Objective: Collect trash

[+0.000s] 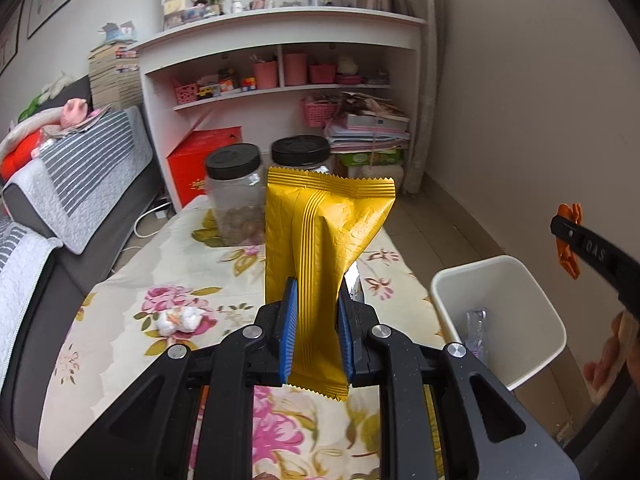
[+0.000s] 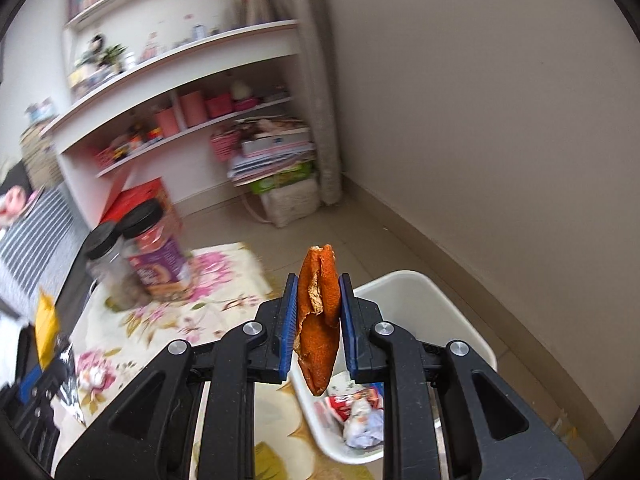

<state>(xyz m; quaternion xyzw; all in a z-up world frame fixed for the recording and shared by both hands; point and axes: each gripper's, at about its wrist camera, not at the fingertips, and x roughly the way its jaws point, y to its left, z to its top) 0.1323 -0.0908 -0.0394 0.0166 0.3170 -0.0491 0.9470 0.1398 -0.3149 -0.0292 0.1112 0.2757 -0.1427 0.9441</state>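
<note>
Left tongs [image 1: 317,332] clenched on yellow wrapper [image 1: 320,248], above the table [image 1: 120,280], bin [image 1: 500,320] at 3 o'clock: released early, it lands on the table. Right tongs [image 2: 318,324] clamp orange peel [image 2: 318,320] over bin rim [image 2: 420,280]; thin grip, peel may slip and miss.

Two jars [image 1: 236,192], one wrapper [image 1: 320,256], one bin [image 1: 500,320].

Two black-lidded jars [image 1: 234,192] on a floral tablecloth [image 1: 132,280], white shelving [image 1: 280,36] behind.
</note>
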